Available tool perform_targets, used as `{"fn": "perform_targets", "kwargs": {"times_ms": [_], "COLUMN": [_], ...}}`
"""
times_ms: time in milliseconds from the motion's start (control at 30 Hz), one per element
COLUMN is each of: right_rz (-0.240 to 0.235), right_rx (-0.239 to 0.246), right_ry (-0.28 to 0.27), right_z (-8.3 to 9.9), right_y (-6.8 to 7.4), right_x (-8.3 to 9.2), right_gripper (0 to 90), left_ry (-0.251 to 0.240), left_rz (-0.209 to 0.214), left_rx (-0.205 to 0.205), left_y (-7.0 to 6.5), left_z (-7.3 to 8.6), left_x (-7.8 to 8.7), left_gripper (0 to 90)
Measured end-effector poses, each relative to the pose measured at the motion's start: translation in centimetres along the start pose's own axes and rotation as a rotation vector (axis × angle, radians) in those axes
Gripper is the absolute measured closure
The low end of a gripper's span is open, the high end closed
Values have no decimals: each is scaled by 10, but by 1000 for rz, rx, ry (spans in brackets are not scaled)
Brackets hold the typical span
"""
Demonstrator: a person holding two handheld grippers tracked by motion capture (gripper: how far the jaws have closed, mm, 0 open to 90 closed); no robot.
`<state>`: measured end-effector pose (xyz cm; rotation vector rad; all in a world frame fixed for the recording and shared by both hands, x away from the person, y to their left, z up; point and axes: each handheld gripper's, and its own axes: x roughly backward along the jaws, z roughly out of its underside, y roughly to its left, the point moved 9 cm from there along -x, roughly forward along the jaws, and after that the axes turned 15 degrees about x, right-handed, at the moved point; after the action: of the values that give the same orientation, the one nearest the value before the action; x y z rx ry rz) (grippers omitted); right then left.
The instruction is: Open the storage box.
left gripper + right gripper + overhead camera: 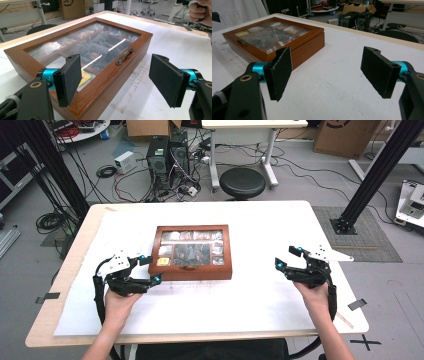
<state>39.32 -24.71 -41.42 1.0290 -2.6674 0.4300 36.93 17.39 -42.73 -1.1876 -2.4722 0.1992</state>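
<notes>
One rectangular wooden box [192, 251], glass-topped lid.

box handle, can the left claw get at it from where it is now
Probably yes. The left claw stands open beside the wooden box, and the small metal handle on the lid's front edge lies just ahead with nothing across the path.

Black left gripper [150, 270], right gripper [289, 258], 2 teal-collared jaws each, seemingly bare forearms.
</notes>
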Motion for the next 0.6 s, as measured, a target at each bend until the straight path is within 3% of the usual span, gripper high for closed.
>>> {"fn": "perform_targets", "kwargs": {"times_ms": [300,600], "right_rz": [19,-12], "right_rx": [-8,2], "right_ry": [5,25], "right_z": [-4,-7], "right_y": [1,10], "right_x": [-3,-16], "right_gripper": [224,225], "left_ry": [-9,1], "left_rz": [-13,-39], "left_rx": [-4,11], "left_y": [1,5], "left_z": [-1,2], "left_x": [3,9], "left_gripper": [259,260]}}
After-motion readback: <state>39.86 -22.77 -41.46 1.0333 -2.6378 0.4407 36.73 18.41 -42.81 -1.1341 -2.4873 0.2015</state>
